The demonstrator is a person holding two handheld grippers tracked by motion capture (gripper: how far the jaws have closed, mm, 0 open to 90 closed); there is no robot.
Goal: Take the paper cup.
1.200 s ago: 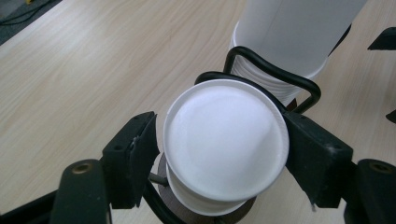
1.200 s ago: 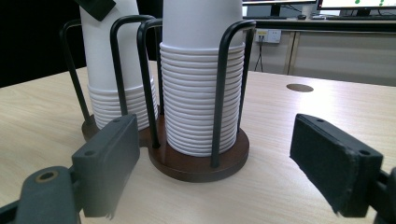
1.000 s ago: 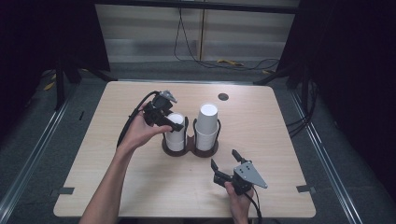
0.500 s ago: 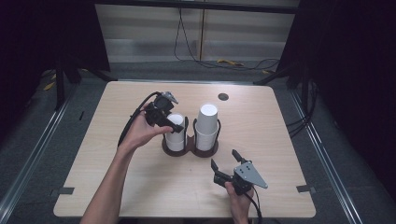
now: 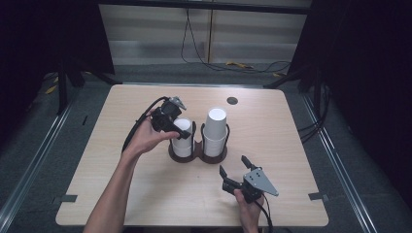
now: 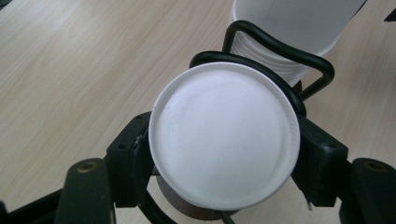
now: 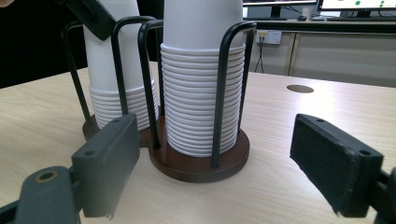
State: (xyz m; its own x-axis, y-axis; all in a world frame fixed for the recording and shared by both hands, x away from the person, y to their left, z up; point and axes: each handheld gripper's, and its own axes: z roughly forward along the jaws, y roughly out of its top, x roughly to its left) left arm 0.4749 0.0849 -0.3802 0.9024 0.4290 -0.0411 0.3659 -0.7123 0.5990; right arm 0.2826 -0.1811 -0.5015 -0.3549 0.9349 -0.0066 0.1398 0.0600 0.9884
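White paper cups sit upside down in two stacks inside a twin wire cup holder (image 5: 198,154) near the middle of the wooden table (image 5: 111,184). From the high view, the left gripper (image 5: 180,133) comes in over the left stack (image 5: 182,141) and its jaws have just been closing on the top cup, which sits between them; the right stack (image 5: 214,132) stands taller, just beside it. The right gripper (image 5: 234,165) rests on the near right of the table with its jaws wide and nothing in them — well apart from the holder. I judge the step in hand to be grasping the top cup of the left stack; the next move calls for a straight lift up, firm enough to free one cup and not drag the rest.

In the left gripper view, the top cup (image 6: 224,140) has its round base facing the camera, with a black pad against each side of it. The wire loop (image 6: 280,46) of the holder rises just behind it — that is what could snag a tilted lift.

In the right gripper view, the two black pads stand wide apart, framing the brown base (image 7: 201,165) and the ribbed rims of the nearer stack (image 7: 201,102). A dark round grommet hole (image 7: 300,88) lies in the tabletop farther off; nothing blocks the way.
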